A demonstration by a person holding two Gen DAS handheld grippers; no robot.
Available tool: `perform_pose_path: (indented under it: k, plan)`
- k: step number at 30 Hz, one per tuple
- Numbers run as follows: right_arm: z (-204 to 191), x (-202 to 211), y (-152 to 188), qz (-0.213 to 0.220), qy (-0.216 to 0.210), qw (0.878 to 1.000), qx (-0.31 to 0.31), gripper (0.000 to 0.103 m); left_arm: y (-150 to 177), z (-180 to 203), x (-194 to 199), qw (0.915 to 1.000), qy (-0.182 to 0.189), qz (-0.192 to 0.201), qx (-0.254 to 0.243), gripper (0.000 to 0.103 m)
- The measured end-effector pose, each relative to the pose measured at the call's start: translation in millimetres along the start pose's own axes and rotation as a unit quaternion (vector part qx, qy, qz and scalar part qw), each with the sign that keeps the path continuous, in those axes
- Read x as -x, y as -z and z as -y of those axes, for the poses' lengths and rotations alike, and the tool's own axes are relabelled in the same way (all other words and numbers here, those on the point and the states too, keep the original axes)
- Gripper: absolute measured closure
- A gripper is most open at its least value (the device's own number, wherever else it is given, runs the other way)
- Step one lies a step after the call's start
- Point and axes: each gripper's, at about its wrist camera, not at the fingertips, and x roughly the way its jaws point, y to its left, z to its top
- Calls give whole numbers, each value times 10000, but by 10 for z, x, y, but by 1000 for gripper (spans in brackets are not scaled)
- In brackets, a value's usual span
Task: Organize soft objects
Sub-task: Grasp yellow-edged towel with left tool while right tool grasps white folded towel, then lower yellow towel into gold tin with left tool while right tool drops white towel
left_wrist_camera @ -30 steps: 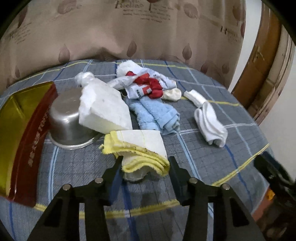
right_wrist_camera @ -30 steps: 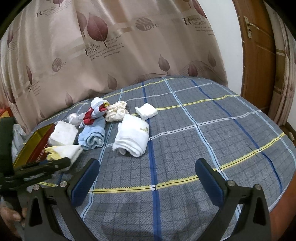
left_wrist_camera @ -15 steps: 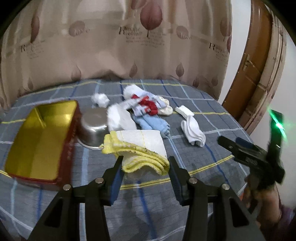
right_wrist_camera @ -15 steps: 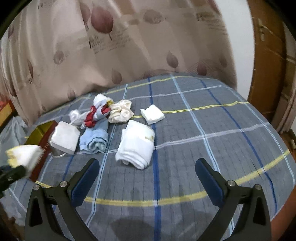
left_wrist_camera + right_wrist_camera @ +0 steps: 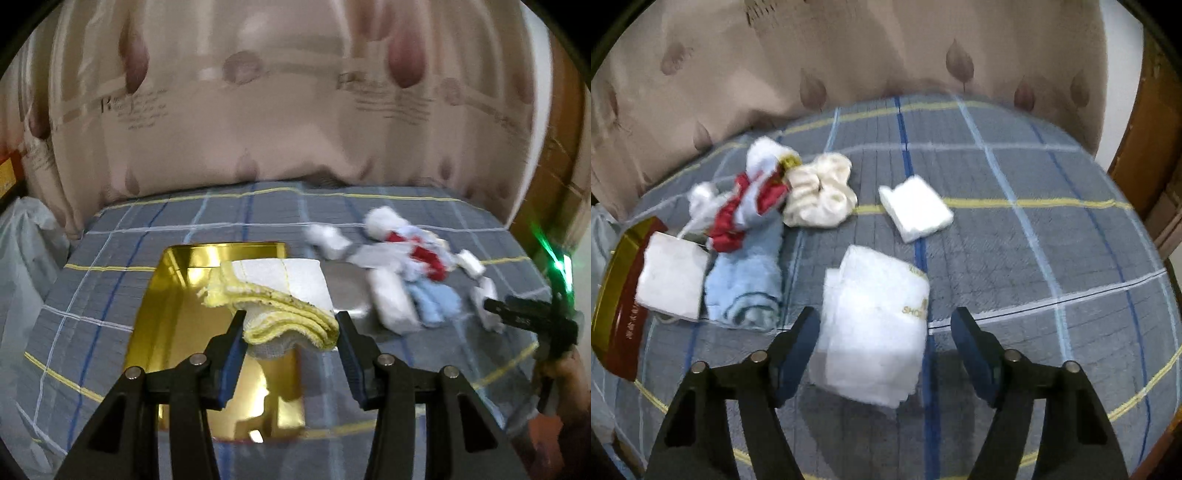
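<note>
My left gripper [image 5: 290, 334] is shut on a folded yellow and white cloth [image 5: 273, 295] and holds it above the open gold tin box [image 5: 173, 332]. My right gripper [image 5: 884, 341] is open, its fingers on either side of a folded white towel [image 5: 875, 325] on the plaid table [image 5: 1034, 258]. A rolled blue towel [image 5: 746, 288], a white folded cloth [image 5: 670, 280], a red and white sock bundle [image 5: 746, 206], a cream scrunchie [image 5: 820, 195] and a small white cloth [image 5: 916, 208] lie further back.
The gold box with its red side [image 5: 620, 306] stands at the table's left. A steel bowl [image 5: 351, 291] sits beside it, partly under the white cloth. A leaf-patterned curtain [image 5: 849, 55] hangs behind. A wooden door frame [image 5: 1156, 147] is at right.
My left gripper has lifted the yellow cloth and carried it left over the gold box. My right gripper has moved forward and down to straddle the white towel.
</note>
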Motion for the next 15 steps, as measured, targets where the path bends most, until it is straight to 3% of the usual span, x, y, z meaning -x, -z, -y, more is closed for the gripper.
perform_pose_path:
  k: [4,8,15]
  plan:
    - [-33,-142,-1,-189,79,9998,7,33,-98,-330,-341,9994,-311,-167,71,55]
    - [-91,-248,-2,-375,215,9990,134,47,-152,-535,-706,9974,-548,-460,90,55]
    - [-107,-236,-27,-381,226,9987,240,71,-197,-717,-1029,9958,-637,-641,162,52]
